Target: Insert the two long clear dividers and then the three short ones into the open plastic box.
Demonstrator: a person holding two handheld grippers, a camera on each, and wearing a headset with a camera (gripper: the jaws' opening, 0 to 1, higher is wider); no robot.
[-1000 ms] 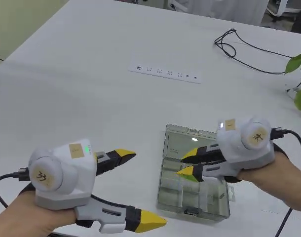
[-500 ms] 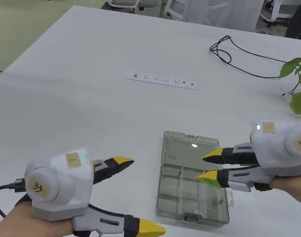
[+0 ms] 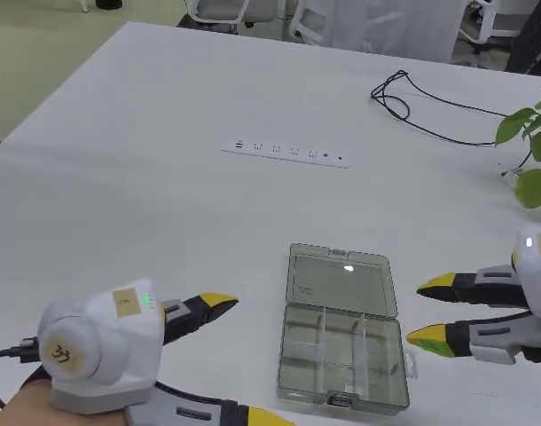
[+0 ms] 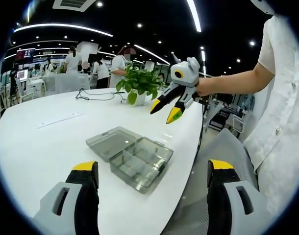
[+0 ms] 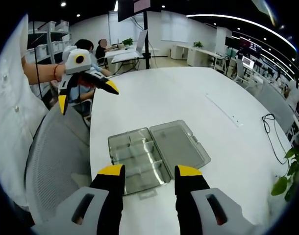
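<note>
The clear plastic box (image 3: 341,355) lies open on the white table, its lid (image 3: 341,280) folded flat behind it. Clear dividers (image 3: 322,342) stand inside the tray, splitting it into compartments. My right gripper (image 3: 430,312) hovers open just right of the box, with nothing between its fingers. My left gripper (image 3: 239,364) is open and wide, left of the box near the table's front edge. The left gripper view looks past my left gripper (image 4: 152,166) at the box (image 4: 132,156) and my right gripper (image 4: 176,93). The right gripper view has my right gripper (image 5: 149,171) just short of the box (image 5: 157,149).
A white power strip (image 3: 284,151) lies mid-table and a black cable (image 3: 412,106) loops at the back right. A potted plant (image 3: 532,151) stands at the right edge. A small clear piece (image 3: 411,364) lies against the box's right side. A mesh chair (image 5: 56,161) sits below the table edge.
My right gripper has drawn back to the right, from over the box to beside it. The left gripper has hardly moved. The head camera has tilted.
</note>
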